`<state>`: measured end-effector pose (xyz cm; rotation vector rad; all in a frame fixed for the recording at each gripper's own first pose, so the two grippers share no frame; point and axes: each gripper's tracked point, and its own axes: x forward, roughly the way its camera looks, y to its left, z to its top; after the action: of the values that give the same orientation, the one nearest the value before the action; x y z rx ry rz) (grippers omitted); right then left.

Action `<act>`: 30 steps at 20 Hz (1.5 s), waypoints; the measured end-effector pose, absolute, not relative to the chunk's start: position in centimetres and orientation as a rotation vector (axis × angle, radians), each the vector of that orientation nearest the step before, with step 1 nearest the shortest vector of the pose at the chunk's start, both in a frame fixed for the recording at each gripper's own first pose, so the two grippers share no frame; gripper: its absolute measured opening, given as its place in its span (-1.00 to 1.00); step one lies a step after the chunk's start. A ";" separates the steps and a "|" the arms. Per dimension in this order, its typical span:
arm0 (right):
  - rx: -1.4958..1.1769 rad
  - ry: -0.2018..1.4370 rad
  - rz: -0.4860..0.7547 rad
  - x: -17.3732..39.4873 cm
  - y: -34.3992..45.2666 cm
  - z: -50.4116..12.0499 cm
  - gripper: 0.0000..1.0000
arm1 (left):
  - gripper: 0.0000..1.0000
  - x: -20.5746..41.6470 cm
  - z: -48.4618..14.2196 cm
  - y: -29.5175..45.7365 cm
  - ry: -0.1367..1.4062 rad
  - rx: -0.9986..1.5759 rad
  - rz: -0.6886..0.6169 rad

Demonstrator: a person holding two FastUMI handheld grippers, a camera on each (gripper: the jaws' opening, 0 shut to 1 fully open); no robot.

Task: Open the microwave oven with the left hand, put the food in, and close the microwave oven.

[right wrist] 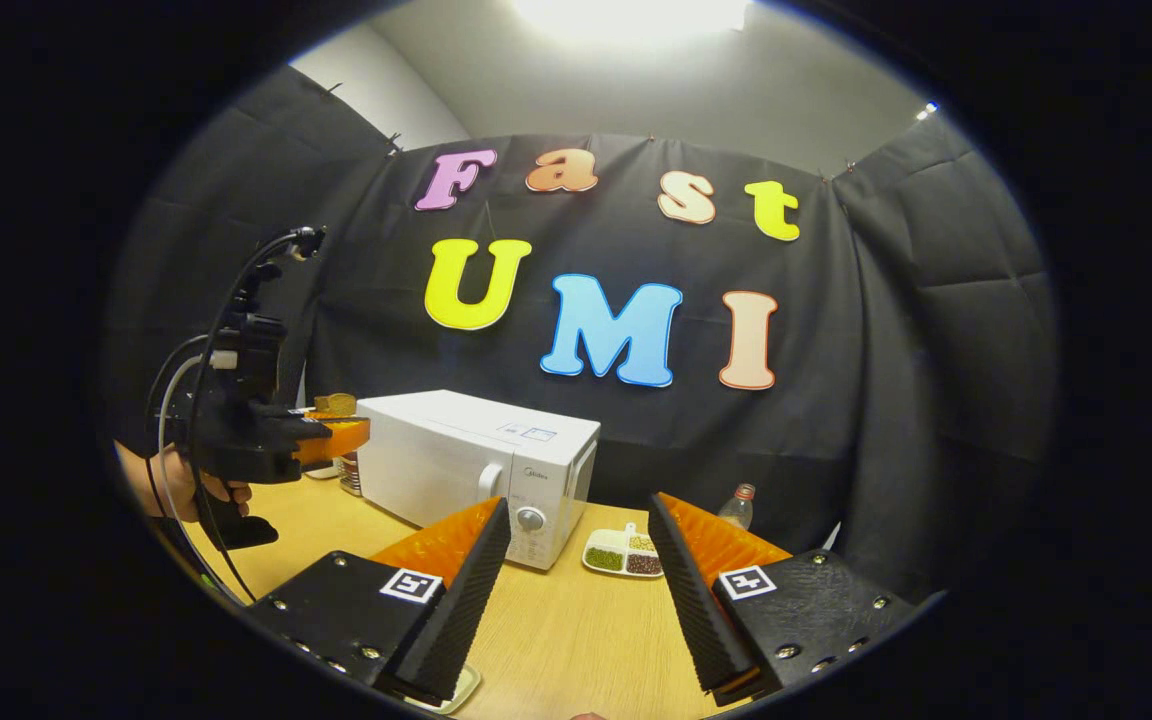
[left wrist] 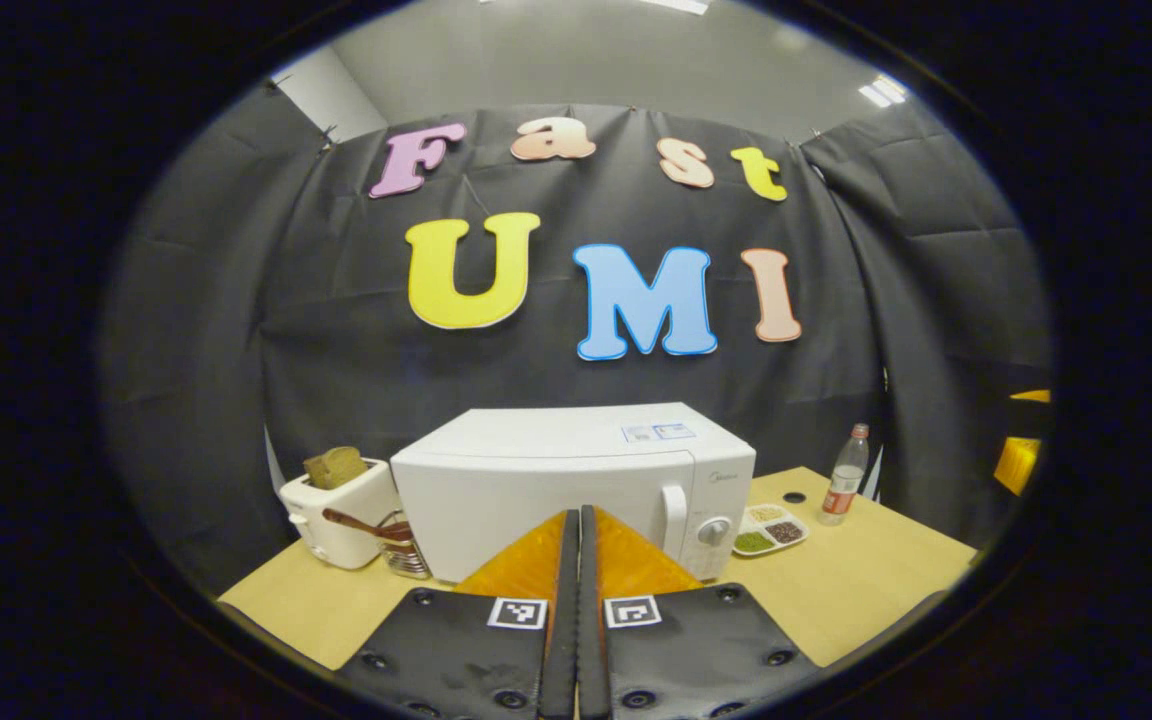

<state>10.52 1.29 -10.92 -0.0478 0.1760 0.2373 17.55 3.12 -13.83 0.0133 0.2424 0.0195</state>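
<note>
The left gripper [left wrist: 577, 520] is held up off the table [left wrist: 866, 590] with its two fingers pressed flat together and nothing between them, pointing straight at the front of the microwave oven [left wrist: 556, 480], which stands ahead of it, a little beyond the fingertips, with its door shut. The door handle [left wrist: 673, 520] runs upright just right of the fingertips in the left gripper view, beside the round knob [left wrist: 714, 531], so the gripper looks lined up for an approach to the handle; it would likely have to part its fingers first to hook or pinch it. The right gripper [right wrist: 576, 540] is held lower and nearer the table, fingers spread wide apart and empty, and between them, farther ahead on the table, lies the divided dish of food [right wrist: 623, 555], just beside the oven's knob side; that open, framing pose suits a later reach for the dish. In the right gripper view the left gripper [right wrist: 341, 438] shows off to the left, held in a hand [right wrist: 181, 485], near the oven but apart from it. Left of the oven from the left gripper stand a toaster [left wrist: 336, 520] with bread in its slot and a utensil holder [left wrist: 401, 548]; a bottle [left wrist: 844, 480] stands to the right, beyond the dish [left wrist: 771, 530]. Judging by the shut door, the task is at its very start
</note>
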 end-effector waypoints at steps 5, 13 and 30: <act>-0.001 0.160 0.252 8.2 0.8 -9.9 0.70 | -0.86 11.9 -10.3 3.9 0.204 -0.002 0.074; 0.022 0.123 0.190 6.1 1.2 -8.6 0.70 | -0.86 4.6 -7.5 7.0 0.171 0.003 0.127; 0.051 0.084 0.128 3.5 4.6 -6.5 0.70 | 0.89 -2.1 -2.8 9.7 0.078 0.040 0.076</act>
<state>3.54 4.64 -6.55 0.0507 0.0836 0.1281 -2.14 9.71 -2.78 0.0397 0.0781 0.0763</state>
